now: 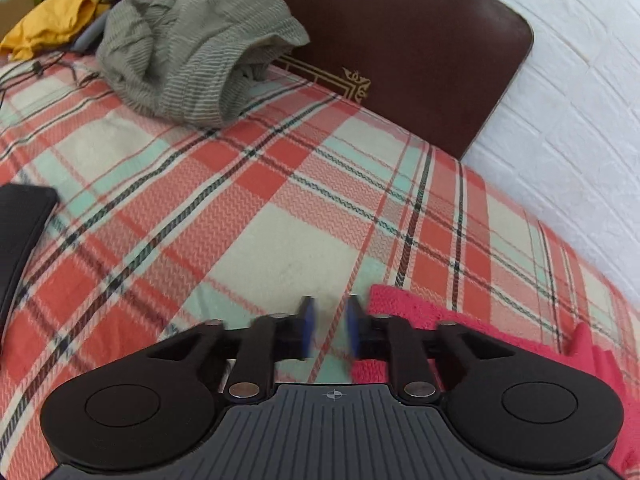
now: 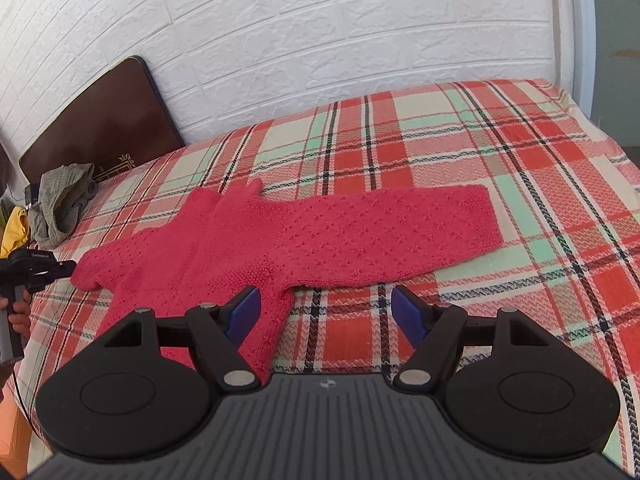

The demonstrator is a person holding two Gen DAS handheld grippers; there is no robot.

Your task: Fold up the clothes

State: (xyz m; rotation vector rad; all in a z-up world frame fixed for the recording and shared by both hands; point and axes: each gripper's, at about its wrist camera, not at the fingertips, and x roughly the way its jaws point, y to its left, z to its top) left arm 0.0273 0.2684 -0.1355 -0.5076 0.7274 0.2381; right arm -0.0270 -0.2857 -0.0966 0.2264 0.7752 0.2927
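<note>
A red sweater (image 2: 304, 232) lies flat on the checked blanket (image 2: 460, 136).

The right claw (image 2: 326, 314) is wide open and holds nothing; it hangs just over the sweater's near edge, with one blue pad above the knit. The left claw (image 1: 329, 330) is partly open, with only blanket between its blurred pads, and the sweater's edge is just beside it. A gray striped garment (image 1: 192, 48) sits crumpled by the dark headboard (image 1: 420, 40), well apart from the sweater.
</note>
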